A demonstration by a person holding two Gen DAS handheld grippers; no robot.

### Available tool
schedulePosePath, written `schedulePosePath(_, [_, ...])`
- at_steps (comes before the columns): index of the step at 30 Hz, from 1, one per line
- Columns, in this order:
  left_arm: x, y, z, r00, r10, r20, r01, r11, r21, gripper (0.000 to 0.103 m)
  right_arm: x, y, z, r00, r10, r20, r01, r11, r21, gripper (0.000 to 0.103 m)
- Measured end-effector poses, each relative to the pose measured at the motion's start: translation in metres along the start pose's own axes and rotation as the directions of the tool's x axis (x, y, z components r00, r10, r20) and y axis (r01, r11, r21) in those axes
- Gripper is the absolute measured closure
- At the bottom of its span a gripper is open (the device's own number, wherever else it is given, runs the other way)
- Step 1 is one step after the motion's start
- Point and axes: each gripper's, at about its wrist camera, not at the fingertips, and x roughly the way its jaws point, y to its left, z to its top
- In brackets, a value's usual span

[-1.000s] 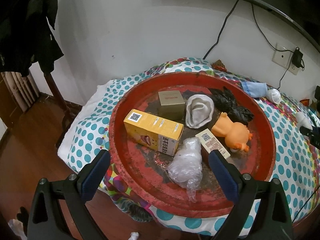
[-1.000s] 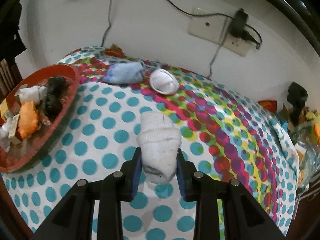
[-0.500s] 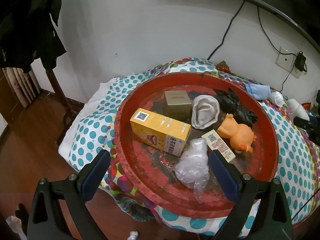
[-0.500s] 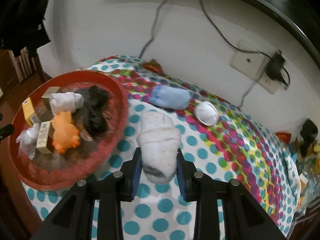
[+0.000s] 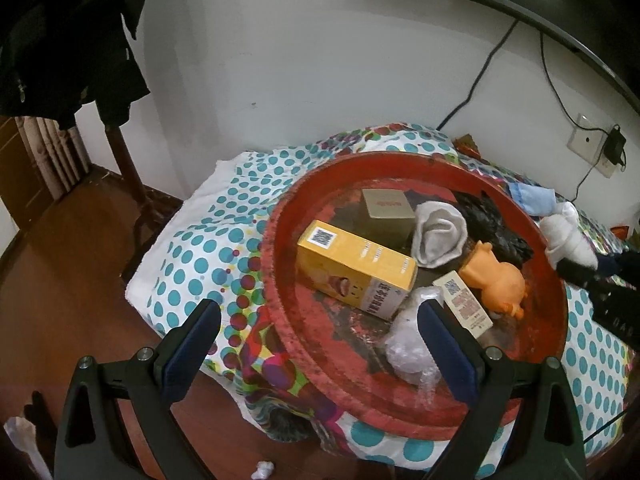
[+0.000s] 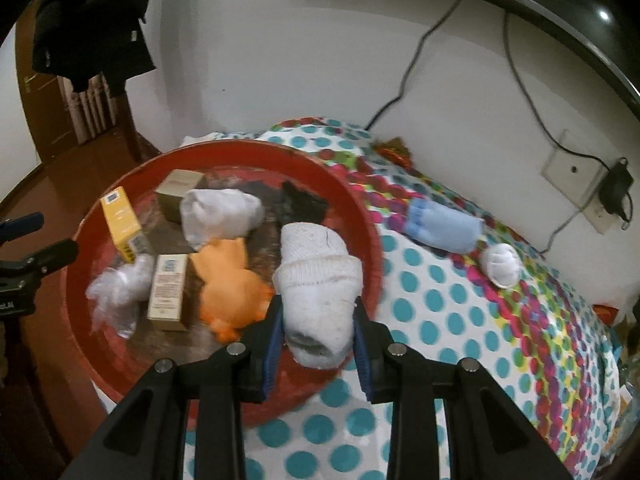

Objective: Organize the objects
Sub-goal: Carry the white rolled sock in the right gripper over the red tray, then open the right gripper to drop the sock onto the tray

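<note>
Carrying a rolled white sock (image 6: 318, 280), the right gripper (image 6: 318, 332) has travelled from over the open polka-dot cloth (image 6: 440, 300) to the near edge of the red round tray (image 6: 372, 240) within the last second, jaws pinching the sock's lower half; the drop into the tray looks imminent. Sock: ribbed knit, soft, cuff folded over, grey soiling at the toe. Left gripper (image 5: 316, 344): jaws spread wide, holding nothing, poised before the tray's rim. Tray contents: yellow carton (image 5: 354, 266), rigid card with QR code; olive-gold box (image 5: 386, 212); pale grey sock (image 5: 438, 236), rolled; orange toy animal (image 5: 496, 280), smooth rubbery finish; crumpled clear plastic (image 5: 408, 344); small labelled box (image 5: 462, 310); black crinkled item (image 5: 494, 224). Outside the tray, awaiting collection: blue sock (image 6: 442, 226) and white bundle (image 6: 500, 266).
</note>
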Motion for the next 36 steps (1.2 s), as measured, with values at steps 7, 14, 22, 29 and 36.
schedulePosePath(7, [0.003, 0.016, 0.0, 1.0, 0.015, -0.007, -0.016, 0.999, -0.039, 0.005, 0.01, 0.032, 0.006, 0.998, 0.064, -0.004, -0.064, 0.998, -0.011, 0.072])
schedulePosePath(14, [0.004, 0.03, 0.001, 1.0, 0.018, -0.009, -0.019, 0.997, -0.078, 0.005, 0.021, 0.056, 0.008, 0.995, 0.097, -0.016, -0.098, 0.995, -0.026, 0.072])
schedulePosePath(22, [0.007, 0.032, 0.0, 1.0, 0.014, -0.016, -0.015, 0.997, -0.082, 0.005, 0.03, 0.062, 0.013, 0.994, 0.105, -0.017, -0.105, 0.994, -0.012, 0.071])
schedulePosePath(29, [0.011, 0.033, -0.001, 1.0, 0.014, -0.028, -0.016, 0.996, -0.089, 0.005, 0.03, 0.059, 0.013, 0.99, 0.139, -0.002, -0.139, 0.99, 0.004, 0.069])
schedulePosePath(36, [0.013, 0.032, -0.003, 0.999, 0.012, -0.035, -0.015, 0.996, -0.084, 0.005, 0.03, 0.061, 0.016, 0.986, 0.167, 0.01, -0.167, 0.986, 0.01, 0.069])
